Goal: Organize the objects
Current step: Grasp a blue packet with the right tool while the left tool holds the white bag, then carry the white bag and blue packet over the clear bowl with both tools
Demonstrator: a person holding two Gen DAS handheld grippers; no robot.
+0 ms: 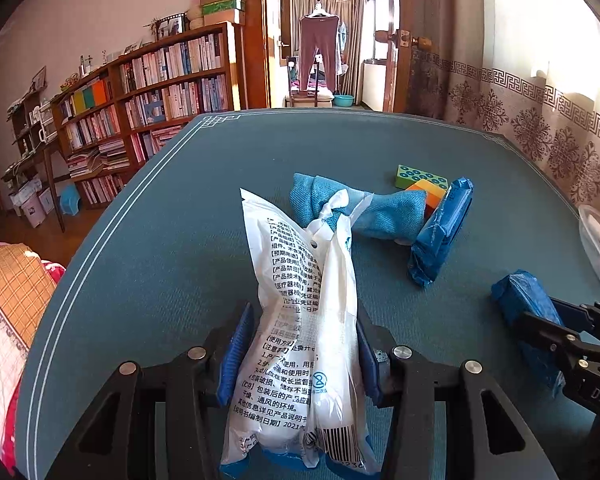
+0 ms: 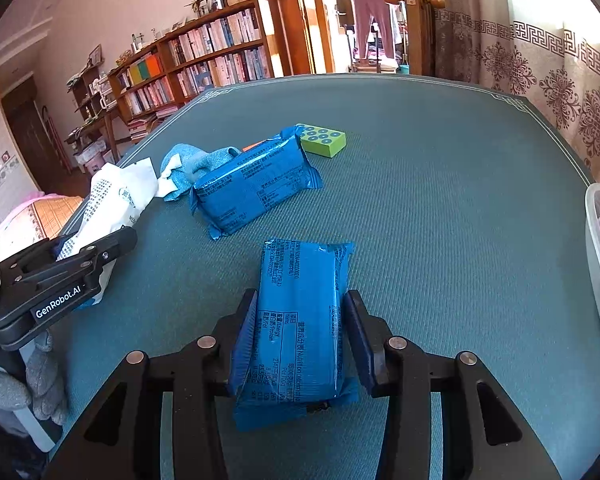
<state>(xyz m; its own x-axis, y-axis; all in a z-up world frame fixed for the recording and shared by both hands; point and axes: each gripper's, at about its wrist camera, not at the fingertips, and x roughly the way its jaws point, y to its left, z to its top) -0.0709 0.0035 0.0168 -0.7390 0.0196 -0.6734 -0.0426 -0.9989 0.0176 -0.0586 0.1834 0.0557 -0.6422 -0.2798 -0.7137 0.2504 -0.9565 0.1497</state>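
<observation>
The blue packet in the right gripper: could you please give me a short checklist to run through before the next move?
1. Right gripper shut on the blue packet, pads against both long sides: ok.
2. Left gripper shut on the white printed bag: ok.
3. Second blue packet on the table lies apart from the held one: ok.
4. Clear plastic bin at the right edge is in view as a likely drop spot; room inside: cannot tell.
5. Green block and blue cloth lie away from both grippers: ok.
6. Held packet lifted off the table: cannot tell.
</observation>
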